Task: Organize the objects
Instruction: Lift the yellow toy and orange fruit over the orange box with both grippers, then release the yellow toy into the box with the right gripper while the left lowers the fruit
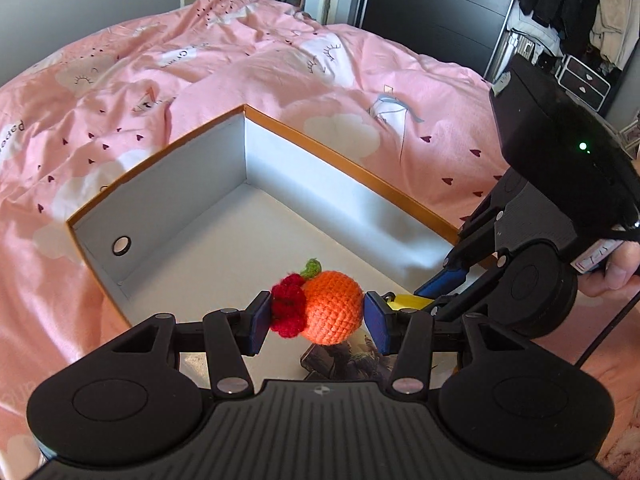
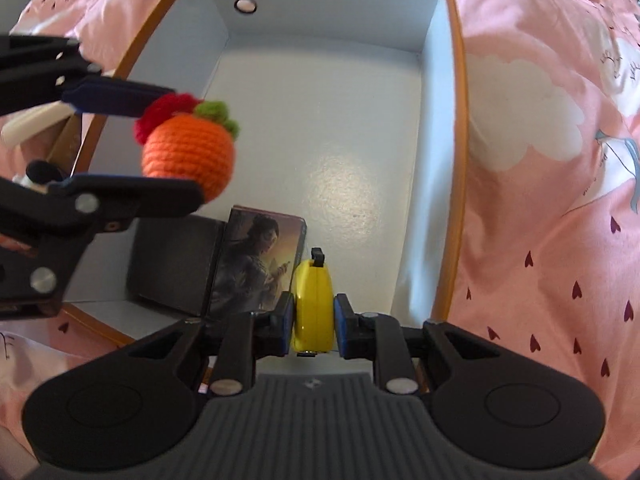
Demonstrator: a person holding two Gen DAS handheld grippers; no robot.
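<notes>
Below the left tongs (image 1: pixel 318 316), the picture box (image 2: pixel 256 264) lying in the near corner of the cardboard box (image 1: pixel 244 152) is mostly covered by the tool's body in the left wrist view, and its dark left part is hard to read in the right wrist view. Only a sliver of the yellow tape measure (image 2: pixel 314 312) shows in the left wrist view, and the hand (image 1: pixel 612 276) on the right tool is cut off at the frame edge. A pale object and a small dark and white one at the left rim of the right wrist view cannot be identified. Everything rests on a bed with a pink duvet (image 1: pixel 240 64) printed with clouds and small hearts; beyond it stand a dark wardrobe (image 1: pixel 436 12) and a rack of hanging clothes (image 1: pixel 580 8). The cardboard box has an orange rim, white inner walls and a round hole in one end wall. The left tongs clamp a crocheted orange fruit (image 1: pixel 332 306) with a red bunch and green leaf, held above the box floor. The right tongs (image 2: pixel 314 320) stand narrow, pinching the tape measure edge-on, just beside the picture box and over the floor.
</notes>
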